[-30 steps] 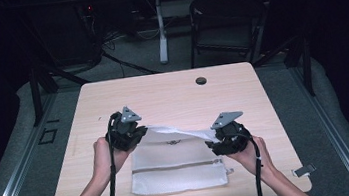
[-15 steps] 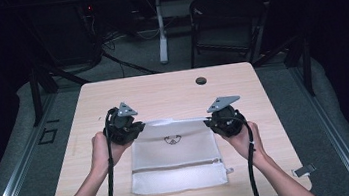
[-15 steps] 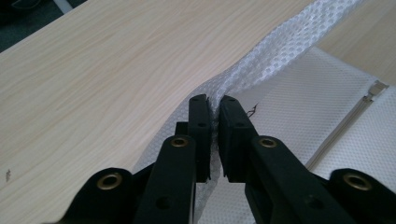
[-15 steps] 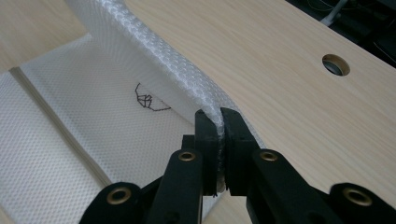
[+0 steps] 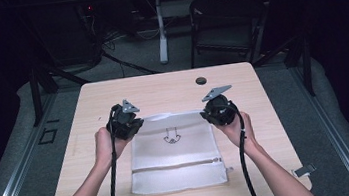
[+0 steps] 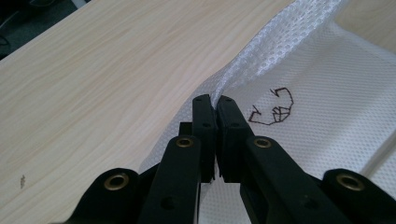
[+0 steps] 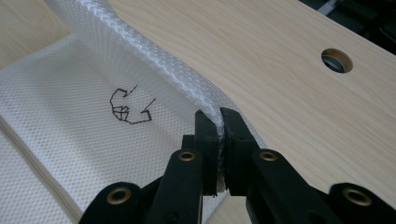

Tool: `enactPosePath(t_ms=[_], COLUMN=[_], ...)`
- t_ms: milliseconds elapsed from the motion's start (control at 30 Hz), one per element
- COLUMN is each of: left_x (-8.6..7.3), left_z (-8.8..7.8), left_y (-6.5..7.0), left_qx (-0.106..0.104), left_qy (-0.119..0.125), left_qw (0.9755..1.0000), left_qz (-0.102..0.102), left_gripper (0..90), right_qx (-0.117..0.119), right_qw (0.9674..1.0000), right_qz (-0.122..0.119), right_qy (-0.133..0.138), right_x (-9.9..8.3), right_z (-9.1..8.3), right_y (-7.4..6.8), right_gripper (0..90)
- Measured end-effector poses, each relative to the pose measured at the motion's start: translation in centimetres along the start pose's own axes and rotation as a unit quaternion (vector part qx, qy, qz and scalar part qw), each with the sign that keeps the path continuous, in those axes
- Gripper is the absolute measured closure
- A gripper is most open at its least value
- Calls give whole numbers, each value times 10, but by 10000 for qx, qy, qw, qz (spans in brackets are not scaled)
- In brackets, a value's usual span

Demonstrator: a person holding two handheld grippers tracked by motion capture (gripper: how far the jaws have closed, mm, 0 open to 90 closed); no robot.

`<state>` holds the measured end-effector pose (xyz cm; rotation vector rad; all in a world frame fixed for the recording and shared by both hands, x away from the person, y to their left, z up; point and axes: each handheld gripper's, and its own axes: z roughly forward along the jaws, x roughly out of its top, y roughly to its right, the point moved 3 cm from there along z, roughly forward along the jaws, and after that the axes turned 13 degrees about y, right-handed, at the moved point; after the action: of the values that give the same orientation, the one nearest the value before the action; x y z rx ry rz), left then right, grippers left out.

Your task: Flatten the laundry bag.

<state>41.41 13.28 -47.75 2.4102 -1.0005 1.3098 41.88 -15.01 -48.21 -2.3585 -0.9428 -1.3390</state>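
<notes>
Mesh bag [image 5: 175, 153], white, flat on the table [image 5: 275, 111], near the 6 o'clock edge, zipper [image 5: 176, 166] across its near end, small dark drawing [image 5: 171, 137] at middle. Left gripper [image 5: 126, 125] at 9 o'clock, clamped on the far corner. Right gripper [image 5: 217, 111] at 3 o'clock, pinching the other far corner. Round hole [image 5: 201, 80] in the table at 12 o'clock.

White mesh bag [image 5: 174, 153] lies flat on the bench [image 5: 89, 118] toward the near edge, zipper line across its near part. Left gripper [image 5: 125, 121] sits at the bag's far left corner, right gripper [image 5: 218, 108] at its far right corner, a hand behind each
</notes>
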Motion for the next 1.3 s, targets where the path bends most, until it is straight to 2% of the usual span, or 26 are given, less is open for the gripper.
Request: enactPosePath(t_ms=[200,533,667,733,867,1033,1133,1300], left_x=[-2,-6,-7,-8,-9,-10,-11,-11], left_z=[15,37,44,47,55,65,69,72], left_y=[-6,-10,-14,-17,-21,-27,-30,-35], left_qx=[91,226,328,387,441,586,644,629], left_qy=[-23,-117,-120,-136,-187,-155,-164,-136], left_qw=[9999,9996,9993,9990,9986,9978,9974,9966], left_qz=[-103,-138,-162,-182,-216,-279,-291,-513], left_gripper=[880,880,881,881,881,873,796,547], right_qx=[-49,-115,-154,-146,-175,-53,61,239], right_qw=[9999,9994,9989,9988,9984,9978,9977,9967], right_qz=[88,251,360,398,512,645,642,743], right_qy=[-94,-224,-238,-233,-151,-151,-186,-220], right_x=[-2,-11,-12,-12,-10,-11,-15,-24], right_z=[15,34,35,32,22,6,-2,-10], right_y=[8,18,22,23,25,22,18,12], right_gripper=[861,835,728,628,485,409,395,380])
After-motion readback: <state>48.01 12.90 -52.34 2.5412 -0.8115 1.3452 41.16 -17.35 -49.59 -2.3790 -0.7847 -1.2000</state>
